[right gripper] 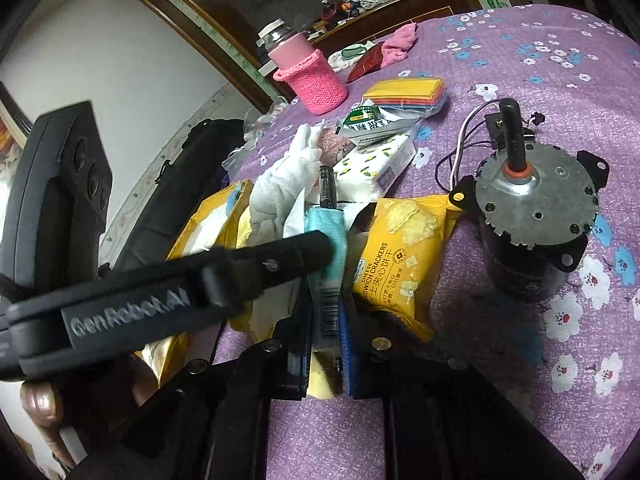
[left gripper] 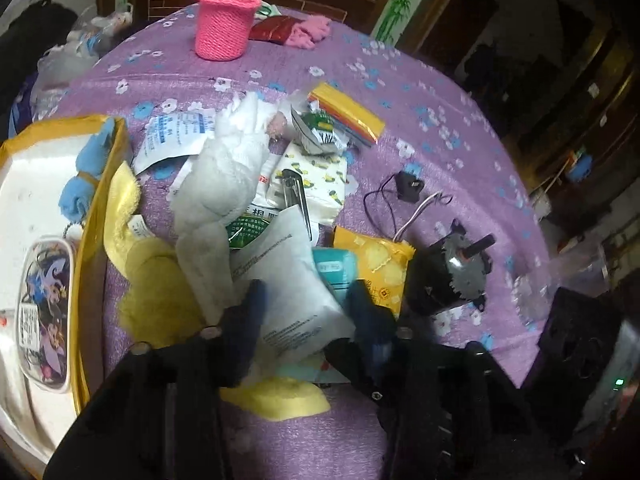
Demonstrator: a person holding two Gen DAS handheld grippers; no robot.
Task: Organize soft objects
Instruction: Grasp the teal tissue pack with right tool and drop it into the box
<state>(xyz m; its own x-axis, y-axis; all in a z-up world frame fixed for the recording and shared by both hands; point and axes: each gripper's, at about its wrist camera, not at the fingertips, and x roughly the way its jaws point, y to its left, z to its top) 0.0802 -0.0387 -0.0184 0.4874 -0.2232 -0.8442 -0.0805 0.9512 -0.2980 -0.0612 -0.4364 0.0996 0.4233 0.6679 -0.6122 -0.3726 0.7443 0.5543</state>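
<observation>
A pile of soft things lies on the purple flowered table (left gripper: 420,92). My left gripper (left gripper: 308,300) is open, its fingers either side of a white printed packet (left gripper: 288,280), with a white knitted glove (left gripper: 224,184) and a yellow cloth (left gripper: 156,280) just left. My right gripper (right gripper: 325,312) is shut on a teal tissue pack (right gripper: 326,264), also seen in the left wrist view (left gripper: 336,268). The left gripper's body (right gripper: 168,292) crosses the right wrist view.
A gold-rimmed box (left gripper: 92,240) at the left holds a blue plush and a printed pouch. A cracker packet (right gripper: 400,256), a motor (right gripper: 532,216), a patterned tissue pack (right gripper: 372,164), coloured sheets (right gripper: 404,90) and a pink knit-sleeved bottle (left gripper: 224,20) stand around.
</observation>
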